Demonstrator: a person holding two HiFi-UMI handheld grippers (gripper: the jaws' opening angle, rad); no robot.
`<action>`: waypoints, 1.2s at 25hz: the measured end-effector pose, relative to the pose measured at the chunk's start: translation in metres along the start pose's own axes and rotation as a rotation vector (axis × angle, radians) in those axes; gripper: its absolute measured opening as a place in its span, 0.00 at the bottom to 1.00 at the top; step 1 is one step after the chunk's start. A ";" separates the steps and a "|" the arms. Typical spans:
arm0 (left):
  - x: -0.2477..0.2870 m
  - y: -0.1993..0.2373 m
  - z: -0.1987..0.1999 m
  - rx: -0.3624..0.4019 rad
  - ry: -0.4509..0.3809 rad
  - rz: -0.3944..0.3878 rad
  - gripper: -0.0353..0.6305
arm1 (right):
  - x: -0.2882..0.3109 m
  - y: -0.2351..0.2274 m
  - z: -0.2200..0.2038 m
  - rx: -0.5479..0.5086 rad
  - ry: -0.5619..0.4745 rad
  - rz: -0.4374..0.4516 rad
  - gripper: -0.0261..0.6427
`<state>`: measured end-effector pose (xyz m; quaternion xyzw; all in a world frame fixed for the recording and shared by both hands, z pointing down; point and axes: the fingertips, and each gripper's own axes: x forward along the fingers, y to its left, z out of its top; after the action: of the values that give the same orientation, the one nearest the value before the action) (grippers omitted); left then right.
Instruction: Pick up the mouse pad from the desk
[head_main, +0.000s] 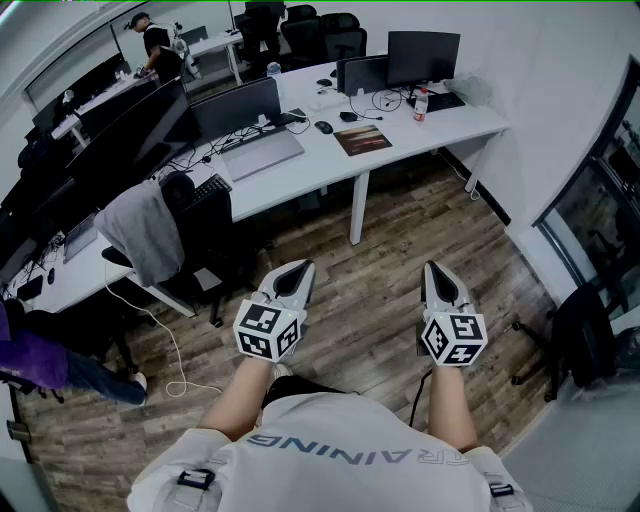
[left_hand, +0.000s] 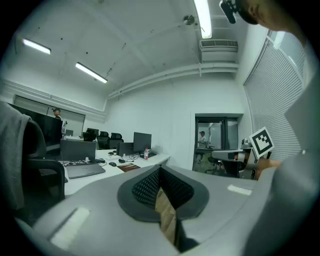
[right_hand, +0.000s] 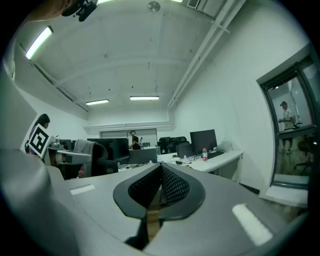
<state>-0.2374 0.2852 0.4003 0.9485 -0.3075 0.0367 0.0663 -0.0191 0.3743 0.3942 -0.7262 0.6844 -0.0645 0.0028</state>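
A long white desk (head_main: 440, 125) runs across the far side of the wooden floor (head_main: 390, 230), with a black chair (head_main: 212, 245) draped in a grey jacket (head_main: 140, 225) at its left and a dark monitor (head_main: 423, 55) towards its far right end. The brown mouse pad (head_main: 362, 139) lies flat on the desk near its middle, just right of a grey laptop (head_main: 262, 153). The left gripper (head_main: 298, 272) and right gripper (head_main: 436, 270) hang near the person, well apart from the desk, each with jaws together on nothing.
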 end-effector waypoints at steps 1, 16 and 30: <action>0.000 -0.001 -0.001 0.000 0.000 -0.001 0.05 | -0.001 -0.001 -0.001 0.000 0.001 0.000 0.06; 0.002 -0.014 0.001 -0.005 -0.003 0.003 0.05 | -0.008 -0.006 0.005 -0.006 -0.016 0.028 0.06; 0.027 0.001 -0.001 -0.023 0.028 0.003 0.05 | 0.024 -0.025 0.002 0.082 -0.062 0.022 0.06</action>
<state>-0.2158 0.2686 0.4040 0.9466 -0.3084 0.0464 0.0812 0.0072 0.3520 0.3962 -0.7197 0.6886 -0.0699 0.0546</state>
